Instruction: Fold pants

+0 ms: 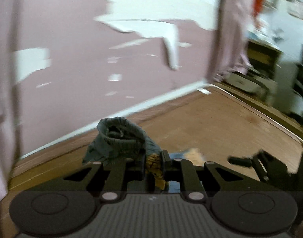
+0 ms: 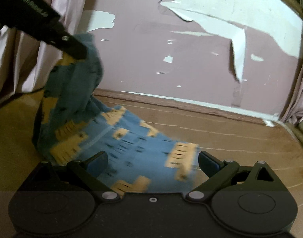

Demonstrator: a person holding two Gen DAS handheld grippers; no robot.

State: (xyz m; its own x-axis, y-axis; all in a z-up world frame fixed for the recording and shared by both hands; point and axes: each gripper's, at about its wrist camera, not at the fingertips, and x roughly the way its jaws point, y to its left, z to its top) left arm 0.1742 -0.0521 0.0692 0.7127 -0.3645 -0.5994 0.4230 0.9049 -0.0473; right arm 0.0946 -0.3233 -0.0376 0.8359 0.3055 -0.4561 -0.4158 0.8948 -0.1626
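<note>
Left gripper (image 1: 153,163): clamped on a bunched end of the pants (image 2: 119,138); cloth raised off the wooden surface (image 2: 230,138)
Right gripper (image 2: 153,161): jaws wide apart, holding nothing; pants lie between and beyond them
Advice: grip the low end before drawing the fabric flat
Containers: none visible

Blue pants (image 2: 119,144), yellow blocky patches

Pants (image 2: 119,138): soft woven cloth, matt. Desk (image 2: 240,138): scuffed brown wood. Wall (image 2: 143,55): peeling matt paint.
</note>
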